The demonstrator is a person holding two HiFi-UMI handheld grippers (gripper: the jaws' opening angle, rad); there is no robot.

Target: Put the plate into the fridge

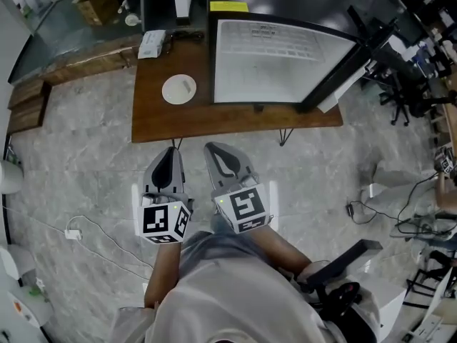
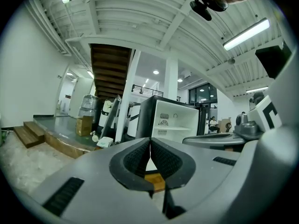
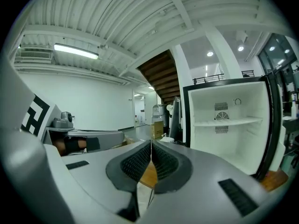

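The task is barely begun, as far as the pictures tell. The plate (image 1: 178,89) lies flat on the table (image 1: 235,122), near its left end, empty and with nothing touching it. The fridge (image 1: 278,63) stands on the same table just to the plate's right, its door swung wide and its white inside bare; the right gripper view shows one shelf (image 3: 226,122) across it with room above and below. The person stands on the stone floor short of the table's near edge, with both grippers side by side in front of the body and pointed toward the table. The left gripper (image 1: 171,152) has its jaws pressed together with nothing between them, which its own view confirms: the dark ribbed pads (image 2: 140,158) meet along a thin line. The right gripper (image 1: 216,151) is likewise closed and empty, its pads (image 3: 164,161) touching. Both tips are well apart from the plate, which sits beyond them and slightly to the left. So one thing looks ready: the fridge is open and has space. All the rest remains: getting to the plate, opening a gripper, taking the plate by its rim, lifting it clear, carrying it right to the opening and setting it down inside. The thin, low rim on a flat tabletop will likely make that first pinch the fiddly part.
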